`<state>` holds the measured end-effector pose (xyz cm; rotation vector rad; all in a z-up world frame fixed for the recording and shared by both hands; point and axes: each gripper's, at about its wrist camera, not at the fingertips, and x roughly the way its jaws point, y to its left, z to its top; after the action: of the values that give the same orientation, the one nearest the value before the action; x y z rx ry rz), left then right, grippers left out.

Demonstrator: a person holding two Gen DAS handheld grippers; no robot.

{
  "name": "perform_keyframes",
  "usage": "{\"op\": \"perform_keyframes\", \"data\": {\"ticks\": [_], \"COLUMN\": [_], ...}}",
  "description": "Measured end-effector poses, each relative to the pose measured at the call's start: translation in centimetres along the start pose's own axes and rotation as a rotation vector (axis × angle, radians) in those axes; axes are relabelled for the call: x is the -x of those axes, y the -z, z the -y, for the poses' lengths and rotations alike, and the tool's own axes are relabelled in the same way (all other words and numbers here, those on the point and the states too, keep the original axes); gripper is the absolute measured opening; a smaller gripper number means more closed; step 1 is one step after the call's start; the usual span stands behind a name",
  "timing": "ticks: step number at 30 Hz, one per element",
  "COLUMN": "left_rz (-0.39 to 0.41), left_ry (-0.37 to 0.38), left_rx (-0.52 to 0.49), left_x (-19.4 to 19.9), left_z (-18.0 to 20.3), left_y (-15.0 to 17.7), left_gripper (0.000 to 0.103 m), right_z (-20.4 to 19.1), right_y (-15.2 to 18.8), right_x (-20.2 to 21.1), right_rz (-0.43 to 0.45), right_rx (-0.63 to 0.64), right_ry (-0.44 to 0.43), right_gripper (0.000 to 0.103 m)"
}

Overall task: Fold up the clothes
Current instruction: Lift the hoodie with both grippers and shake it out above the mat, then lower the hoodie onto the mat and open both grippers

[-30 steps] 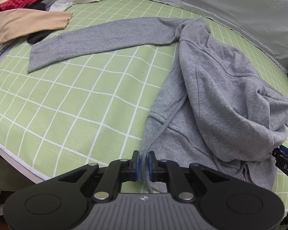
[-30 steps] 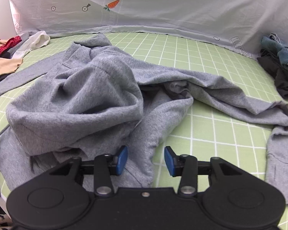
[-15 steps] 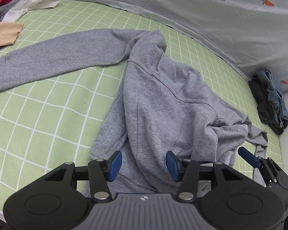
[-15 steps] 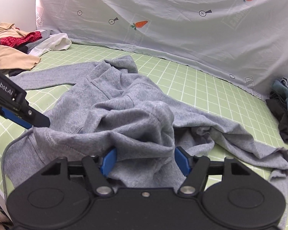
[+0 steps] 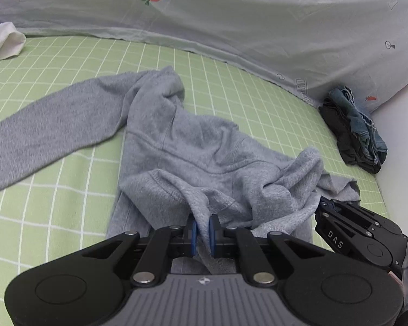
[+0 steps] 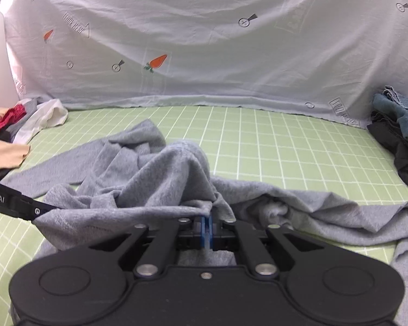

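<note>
Grey hoodie bunched on green checked bed. Left hand-held gripper just closed, hem pinched. Right hand-held gripper just closed, clamped on hoodie edge. Red and tan clothes far left seen only by right view.

Soft even indoor light, no glare, faint shadows under the grey hoodie folds, strong fisheye bending with dark vignetted corners, slight motion blur on the sleeve at left.
</note>
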<state>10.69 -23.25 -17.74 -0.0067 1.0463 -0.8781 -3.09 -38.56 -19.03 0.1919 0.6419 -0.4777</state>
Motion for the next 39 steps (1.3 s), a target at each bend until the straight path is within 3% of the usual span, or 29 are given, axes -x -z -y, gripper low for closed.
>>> {"op": "perform_keyframes", "data": {"ticks": [11, 14, 17, 19, 24, 28, 32, 35, 39], "left_rz": [0.246, 0.305, 0.282, 0.215, 0.023, -0.019, 0.069, 0.171, 0.214], "left_ry": [0.095, 0.078, 0.025, -0.004, -0.09, -0.104, -0.077, -0.043, -0.051], "left_rx": [-0.074, -0.133, -0.152, -0.101, 0.032, 0.05, 0.039, 0.016, -0.01], "left_x": [-2.3, -3.9, -7.3, -10.2, -16.8, -18.8, -18.4, -17.6, -18.3], "left_z": [4.2, 5.5, 5.2, 3.6, -1.0, -2.7, -2.2, -0.8, -0.1], "left_y": [-15.1, -18.7, -20.6, -20.3, -16.8, -16.4, -20.8, -25.2, -28.3], "left_gripper": [0.009, 0.009, 0.009, 0.009, 0.009, 0.009, 0.009, 0.009, 0.014], "right_z": [4.3, 5.6, 6.4, 6.5, 6.2, 5.8, 6.6, 7.5, 7.8], "right_y": [-13.4, -16.9, -18.5, -17.9, -12.5, -10.3, -14.9, -20.4, -24.5], "right_x": [-4.5, -6.8, -10.2, -12.8, -19.7, -23.0, -24.3, -24.7, -25.5], "right_rz": [0.268, 0.32, 0.297, 0.243, 0.008, -0.09, 0.031, 0.162, 0.251], "right_rx": [-0.147, -0.15, -0.14, -0.142, -0.152, -0.126, -0.12, -0.102, -0.062], "right_ry": [0.084, 0.102, 0.109, 0.106, 0.083, 0.065, 0.064, 0.069, 0.072], "right_gripper": [0.003, 0.003, 0.003, 0.003, 0.003, 0.003, 0.003, 0.003, 0.003]}}
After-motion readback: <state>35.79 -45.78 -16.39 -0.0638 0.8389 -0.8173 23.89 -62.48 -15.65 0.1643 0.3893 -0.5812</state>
